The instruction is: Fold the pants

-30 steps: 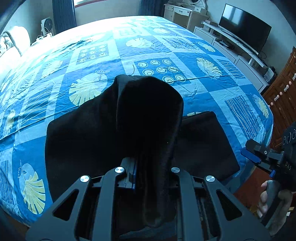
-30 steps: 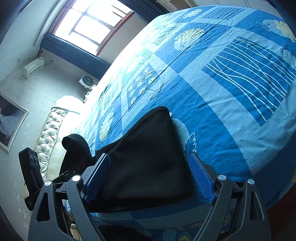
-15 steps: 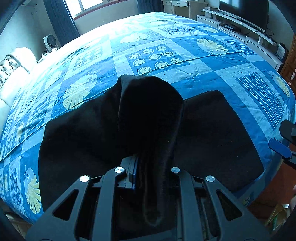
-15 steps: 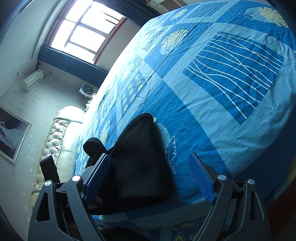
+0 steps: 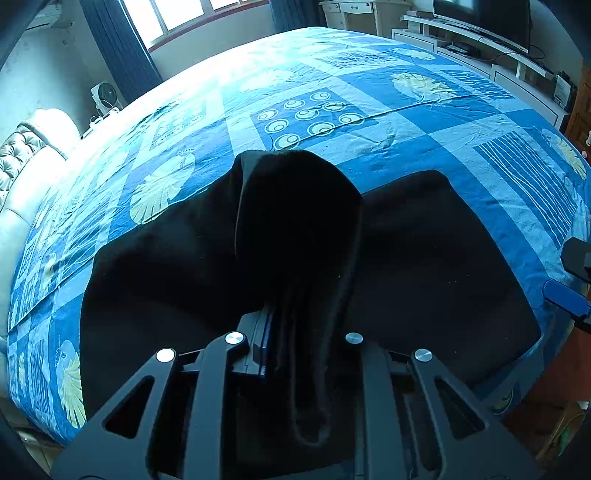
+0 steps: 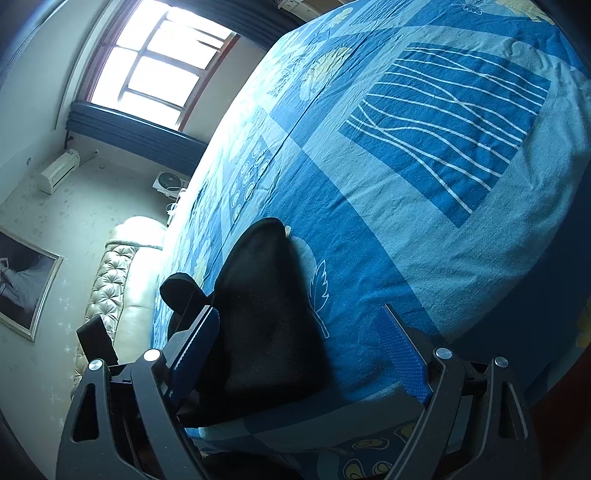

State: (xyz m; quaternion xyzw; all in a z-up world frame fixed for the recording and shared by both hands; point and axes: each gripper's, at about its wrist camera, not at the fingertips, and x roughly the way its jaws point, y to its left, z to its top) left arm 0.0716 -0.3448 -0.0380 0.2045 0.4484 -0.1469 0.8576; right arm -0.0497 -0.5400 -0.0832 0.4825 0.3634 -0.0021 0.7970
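The left tongs [image 5: 295, 332] stand nearly closed on a bunched fold of the black soft-fabric pants [image 5: 229, 266]; the cloth fills the narrow gap between the pads and drapes forward over them in a rounded hood. The jaws have just been opening slightly, with the fabric between them and the pads pressing on it. These tongs point steeply down at the bed. The right tongs [image 6: 299, 354] stand wide apart and hold nothing; they point downward at a shallower angle over the near bed edge, with the right-hand end of the pants [image 6: 269, 314] lying below and between the blue ribbed pads [image 6: 402, 354].

The large bed with a blue patchwork cotton sheet [image 5: 369, 122] carries the pants near its front edge. The sheet bears squares printed with pale leaves, ringed circles and white wavy lines, and shows light creases. The pants lie spread left to right in a wide, flat, matte black panel, apart from the raised fold in the left tongs.

Around the bed stand a bright multi-pane window [image 6: 159, 70] with dark blue curtains, a tufted cream headboard [image 6: 110, 288], a white low cabinet [image 5: 480, 40] carrying a dark flat television [image 5: 484, 18], and a small white fan [image 5: 103, 94].
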